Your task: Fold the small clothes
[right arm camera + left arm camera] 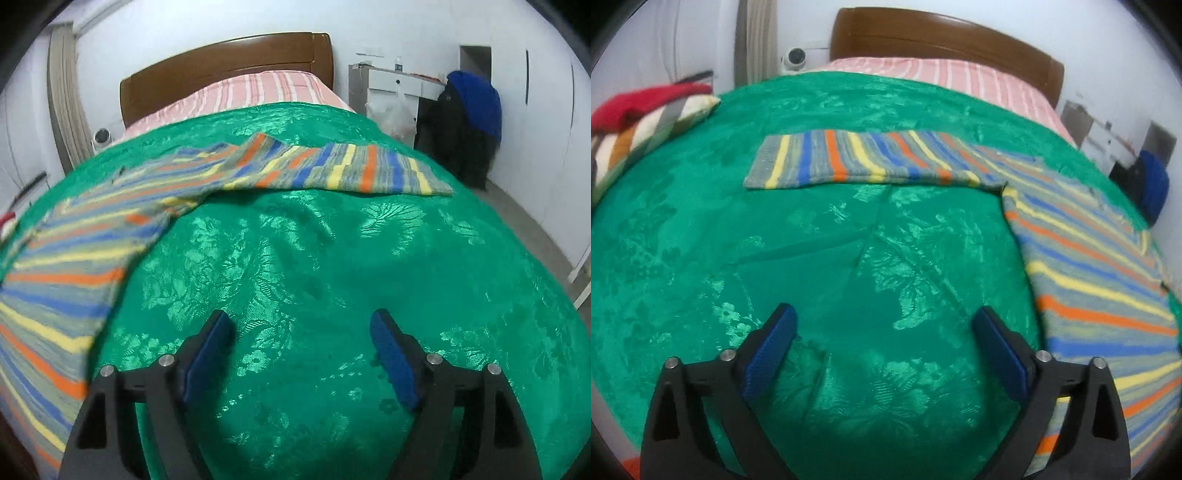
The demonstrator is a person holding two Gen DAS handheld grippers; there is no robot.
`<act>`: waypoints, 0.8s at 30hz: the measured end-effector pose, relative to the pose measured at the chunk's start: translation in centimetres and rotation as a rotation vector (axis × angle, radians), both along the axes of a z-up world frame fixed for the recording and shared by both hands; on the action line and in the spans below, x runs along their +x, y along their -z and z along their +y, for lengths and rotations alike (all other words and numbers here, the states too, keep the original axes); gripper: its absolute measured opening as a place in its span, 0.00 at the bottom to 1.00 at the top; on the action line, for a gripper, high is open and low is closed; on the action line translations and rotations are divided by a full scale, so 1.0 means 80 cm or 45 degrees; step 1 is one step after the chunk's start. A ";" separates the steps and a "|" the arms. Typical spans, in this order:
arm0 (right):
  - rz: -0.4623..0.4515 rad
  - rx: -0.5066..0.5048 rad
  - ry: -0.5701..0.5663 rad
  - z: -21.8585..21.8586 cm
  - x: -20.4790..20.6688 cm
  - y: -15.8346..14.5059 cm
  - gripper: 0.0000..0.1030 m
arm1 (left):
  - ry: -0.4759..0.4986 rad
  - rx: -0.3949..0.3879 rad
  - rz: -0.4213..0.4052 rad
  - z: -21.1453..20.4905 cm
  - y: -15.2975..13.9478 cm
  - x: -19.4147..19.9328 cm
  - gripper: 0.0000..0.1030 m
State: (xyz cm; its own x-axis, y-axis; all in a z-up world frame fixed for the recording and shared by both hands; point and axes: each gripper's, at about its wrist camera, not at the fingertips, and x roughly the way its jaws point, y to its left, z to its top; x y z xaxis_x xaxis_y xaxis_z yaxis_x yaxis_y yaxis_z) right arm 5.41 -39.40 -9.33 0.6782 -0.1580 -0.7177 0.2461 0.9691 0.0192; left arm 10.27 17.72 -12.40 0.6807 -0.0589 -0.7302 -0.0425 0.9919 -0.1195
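A striped knit sweater (1089, 258) in grey, blue, orange and yellow lies flat on a green bedspread (831, 258). In the left wrist view its body fills the right side and one sleeve (868, 158) stretches out to the left. My left gripper (884, 314) hovers open over bare bedspread, left of the sweater body, with nothing between its blue pads. In the right wrist view the sweater (66, 258) lies at the left and its other sleeve (351, 170) reaches to the right. My right gripper (301, 319) is open over the bedspread (369, 258), holding nothing.
A striped pillow (646, 129) with a red cloth on it lies at the bed's left edge. A pink striped sheet (251, 92) and a brown headboard (229, 59) are at the far end. A white desk (395, 83) and a chair with dark and blue clothing (469, 118) stand to the right.
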 end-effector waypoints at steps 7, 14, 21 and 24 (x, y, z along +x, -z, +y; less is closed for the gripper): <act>-0.024 -0.045 0.004 0.003 -0.002 0.004 0.80 | 0.007 0.032 0.020 -0.008 0.001 0.004 1.00; -0.031 -0.069 0.005 0.008 -0.005 0.007 0.81 | 0.005 0.097 0.024 -0.018 0.005 0.003 1.00; -0.032 -0.074 0.006 0.008 -0.003 0.009 0.82 | 0.000 0.104 0.022 -0.020 0.005 0.002 1.00; -0.031 -0.076 0.006 0.008 -0.003 0.009 0.82 | 0.000 0.105 0.017 -0.021 0.005 0.002 1.00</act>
